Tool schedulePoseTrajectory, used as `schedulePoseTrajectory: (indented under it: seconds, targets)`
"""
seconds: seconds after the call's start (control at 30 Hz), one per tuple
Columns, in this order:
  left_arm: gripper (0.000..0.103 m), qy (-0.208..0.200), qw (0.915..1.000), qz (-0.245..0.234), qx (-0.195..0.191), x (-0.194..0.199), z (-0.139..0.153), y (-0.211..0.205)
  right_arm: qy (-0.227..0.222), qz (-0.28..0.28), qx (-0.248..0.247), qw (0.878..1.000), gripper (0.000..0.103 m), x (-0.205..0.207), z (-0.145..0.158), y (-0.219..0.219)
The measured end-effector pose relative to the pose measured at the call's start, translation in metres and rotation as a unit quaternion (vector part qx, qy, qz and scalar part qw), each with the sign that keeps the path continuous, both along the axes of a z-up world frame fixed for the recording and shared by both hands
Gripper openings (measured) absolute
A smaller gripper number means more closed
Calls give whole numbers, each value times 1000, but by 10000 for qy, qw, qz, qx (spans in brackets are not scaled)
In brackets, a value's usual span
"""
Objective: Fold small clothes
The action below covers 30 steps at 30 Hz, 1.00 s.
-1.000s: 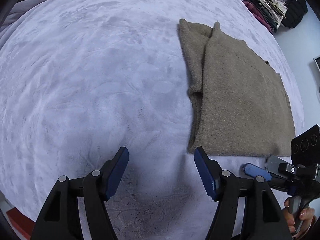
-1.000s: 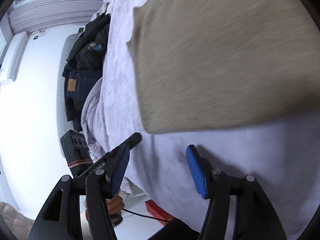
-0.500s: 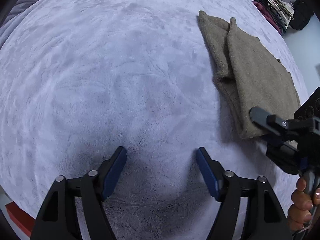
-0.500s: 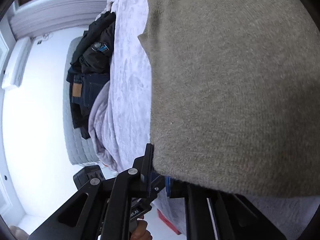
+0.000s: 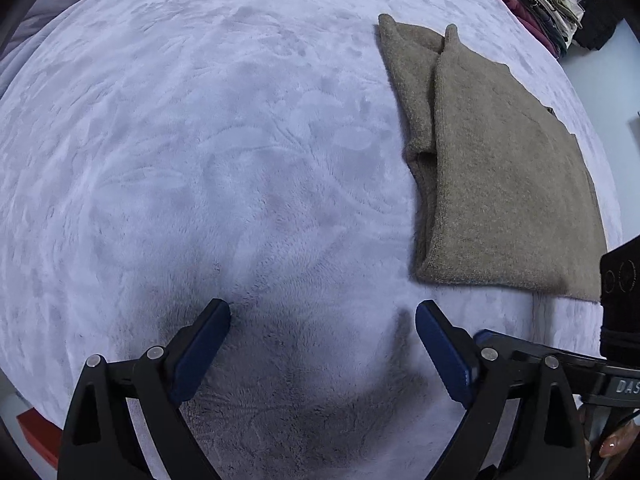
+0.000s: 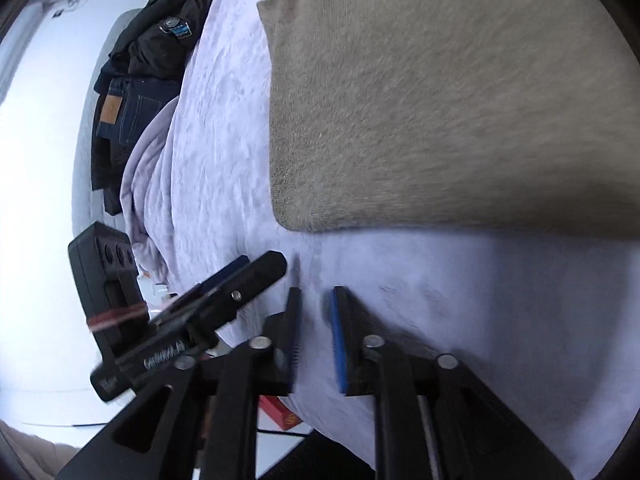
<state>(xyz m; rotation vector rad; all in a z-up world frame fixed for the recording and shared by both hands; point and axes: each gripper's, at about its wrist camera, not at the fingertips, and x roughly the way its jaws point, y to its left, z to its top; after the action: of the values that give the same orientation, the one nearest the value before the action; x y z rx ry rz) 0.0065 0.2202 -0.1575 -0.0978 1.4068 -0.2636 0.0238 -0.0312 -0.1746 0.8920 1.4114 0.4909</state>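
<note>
Left wrist: folded sweater (image 5: 500,184) lies beyond-right of the widening, empty left gripper (image 5: 322,346) (right gripper (image 6: 316,334) narrow, opening, empty).

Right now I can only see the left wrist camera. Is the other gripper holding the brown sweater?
Observer: No. The right gripper has nothing between its pads. Its jaws are opening, and the sweater lies flat just ahead of them, not touching.
Operator: Is anything else over on that side?
Observer: Yes, dark blue jeans with a tan patch lie beside the lilac blanket.
Operator: Just the jeans?
Observer: No, a black jacket with a small badge is bunched up next to them.
</note>
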Motion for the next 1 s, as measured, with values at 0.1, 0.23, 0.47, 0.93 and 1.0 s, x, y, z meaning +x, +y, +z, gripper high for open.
schedulePoseTrajectory:
  seconds: [0.1, 0.23, 0.47, 0.93, 1.0]
  targets:
    - [94, 10, 10000, 8, 96, 1, 2, -7, -126, -30, -187, 9997, 59, -8, 11, -24]
    - [94, 3, 9998, -65, 201, 10, 1, -40, -163, -171, -447, 9987, 59, -17, 20, -55]
    - [94, -9, 9994, -235, 243, 9, 6, -64, -161, -365, -514, 9979, 59, -32, 20, -87]
    - [94, 533, 9827, 161, -1767, 17, 10, -108, 241, -2095, 581, 9758, 59, -50, -13, -150]
    - [94, 683, 9777, 278, -1965, 16, 5, -114, 265, -2373, 755, 9681, 54, -49, -18, -157]
